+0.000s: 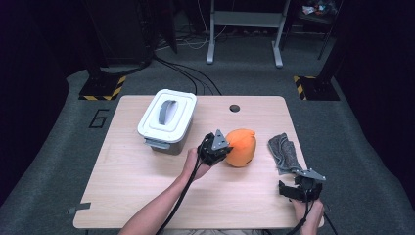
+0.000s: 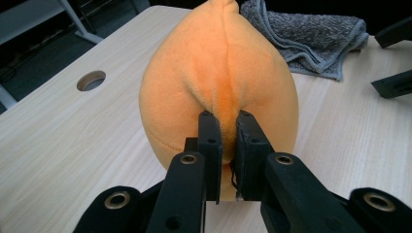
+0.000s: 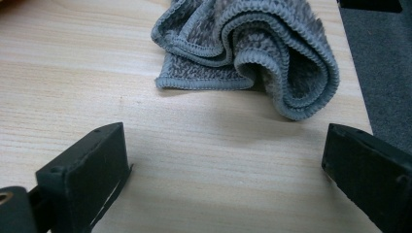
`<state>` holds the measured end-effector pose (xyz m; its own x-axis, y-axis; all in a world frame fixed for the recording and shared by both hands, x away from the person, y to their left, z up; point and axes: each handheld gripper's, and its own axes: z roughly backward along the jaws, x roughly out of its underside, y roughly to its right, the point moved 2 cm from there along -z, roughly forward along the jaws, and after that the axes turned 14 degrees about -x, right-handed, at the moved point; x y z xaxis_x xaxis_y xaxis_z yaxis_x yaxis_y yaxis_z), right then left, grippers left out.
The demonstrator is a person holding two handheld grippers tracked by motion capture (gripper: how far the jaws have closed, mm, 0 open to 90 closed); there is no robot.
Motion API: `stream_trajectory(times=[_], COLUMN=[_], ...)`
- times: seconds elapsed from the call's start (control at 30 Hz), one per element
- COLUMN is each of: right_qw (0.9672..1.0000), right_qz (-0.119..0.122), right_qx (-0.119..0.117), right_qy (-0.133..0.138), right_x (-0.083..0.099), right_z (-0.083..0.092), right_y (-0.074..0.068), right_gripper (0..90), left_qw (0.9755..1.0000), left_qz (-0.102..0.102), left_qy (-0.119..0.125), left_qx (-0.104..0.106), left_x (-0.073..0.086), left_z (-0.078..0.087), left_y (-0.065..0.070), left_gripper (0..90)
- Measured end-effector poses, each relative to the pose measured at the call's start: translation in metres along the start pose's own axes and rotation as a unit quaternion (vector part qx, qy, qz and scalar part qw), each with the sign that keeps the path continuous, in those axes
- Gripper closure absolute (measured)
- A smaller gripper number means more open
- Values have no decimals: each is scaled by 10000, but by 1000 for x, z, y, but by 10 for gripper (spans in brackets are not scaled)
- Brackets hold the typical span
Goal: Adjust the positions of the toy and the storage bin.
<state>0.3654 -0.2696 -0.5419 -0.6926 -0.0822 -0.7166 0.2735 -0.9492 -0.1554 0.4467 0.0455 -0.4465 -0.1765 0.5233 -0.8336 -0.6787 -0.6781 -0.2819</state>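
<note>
While I am working over the counter [image 1: 147,196], one white lidded bin [image 1: 166,121] is sitting at its far left, its single grey handle lying flat in the lid. Just right of that bin, my left claw [image 1: 226,147] is pinching a fold of plush low on the one orange plush toy [image 1: 241,147], which is resting near the middle of the counter. In the left gripper view, the two black jaws are standing almost together, with a narrow ridge of orange fabric squeezed between them along the toy's seam, and the toy [image 2: 218,73] is rising up right in front of the camera. One round hole [image 1: 235,107] is showing in the counter top beyond the toy, toward the far edge.

Further right, one grey cloth [image 1: 284,152] is lying crumpled close to the counter's right edge, apart from the toy. In the right gripper view, that cloth [image 3: 252,53] is folded over on itself in soft loops, with its stitched hem curling round.

At the right, near the front corner, my right claw [image 1: 296,192] is hanging just short of the cloth with its two jaws spread wide. Nothing is sitting between them except bare wood, and they are touching neither the cloth nor the toy.
</note>
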Motion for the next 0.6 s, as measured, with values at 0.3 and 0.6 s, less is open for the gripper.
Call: stream_trajectory(times=[0.3,0.6], right_qw=[9999,10000], right_qz=[-77,-72], right_qx=[-61,-59], right_qy=[25,23], right_x=[1,1], right_z=[-1,-1], right_y=[2,3], right_gripper=[3,0], left_qw=[10000,10000], left_qz=[-38,-56], left_qy=[8,68], left_qx=[18,-20], left_x=[1,9], left_z=[19,50], left_y=[0,-1], left_gripper=[829,828])
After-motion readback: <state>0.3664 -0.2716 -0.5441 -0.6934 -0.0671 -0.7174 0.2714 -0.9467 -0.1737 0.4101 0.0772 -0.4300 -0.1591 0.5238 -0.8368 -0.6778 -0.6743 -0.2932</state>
